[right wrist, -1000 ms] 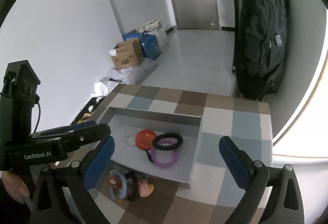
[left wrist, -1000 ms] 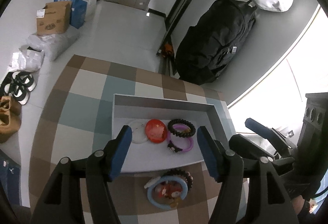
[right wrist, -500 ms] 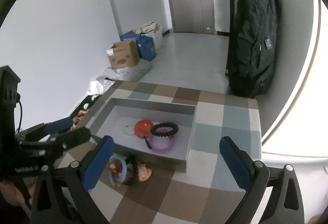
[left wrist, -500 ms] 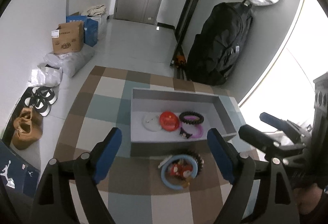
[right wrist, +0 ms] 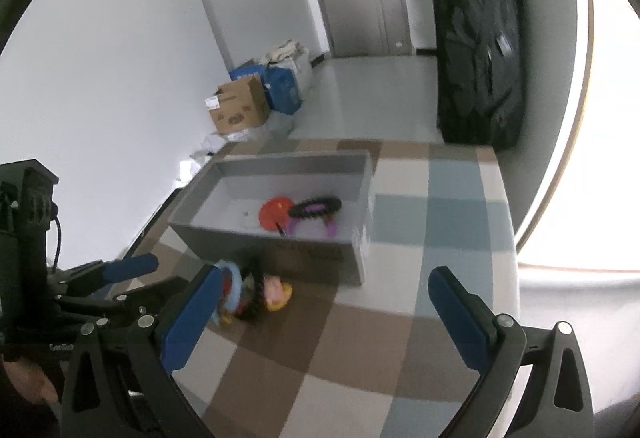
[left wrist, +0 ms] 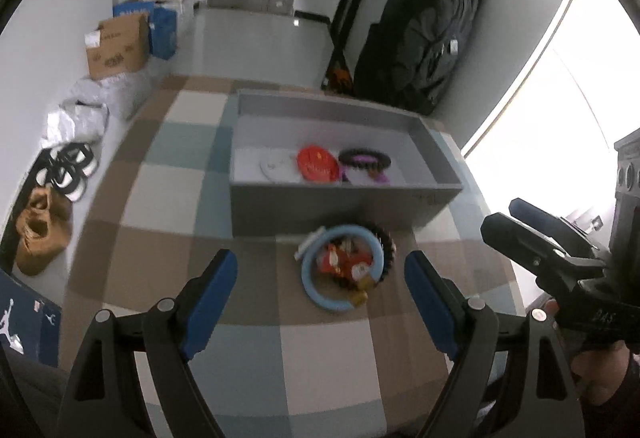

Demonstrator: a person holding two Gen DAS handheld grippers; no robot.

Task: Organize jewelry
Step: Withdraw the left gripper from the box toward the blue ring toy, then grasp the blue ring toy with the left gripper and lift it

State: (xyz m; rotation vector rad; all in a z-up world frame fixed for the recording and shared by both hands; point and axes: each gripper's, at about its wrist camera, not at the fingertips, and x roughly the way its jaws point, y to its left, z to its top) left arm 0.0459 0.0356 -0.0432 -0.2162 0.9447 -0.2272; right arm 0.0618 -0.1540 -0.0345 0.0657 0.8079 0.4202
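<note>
Jewelry is split between two places. From my left wrist camera, a loose pile [left wrist: 347, 270] topped by a pale blue bangle [left wrist: 336, 268] lies on the checked table [left wrist: 168, 197], just before the grey tray [left wrist: 344, 203], which already holds a red disc [left wrist: 317, 162] and a dark beaded bracelet [left wrist: 365, 159]. My left gripper [left wrist: 318, 292] hangs above the pile, jaws wide and empty, framing it for a pick. From my right wrist camera, my right gripper [right wrist: 320, 302] is likewise spread and holding nothing, with the pile [right wrist: 252, 294] beside its left finger.

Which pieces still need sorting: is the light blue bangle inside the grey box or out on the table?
Out. The light blue bangle lies on the checkered table, in front of the grey box.
</note>
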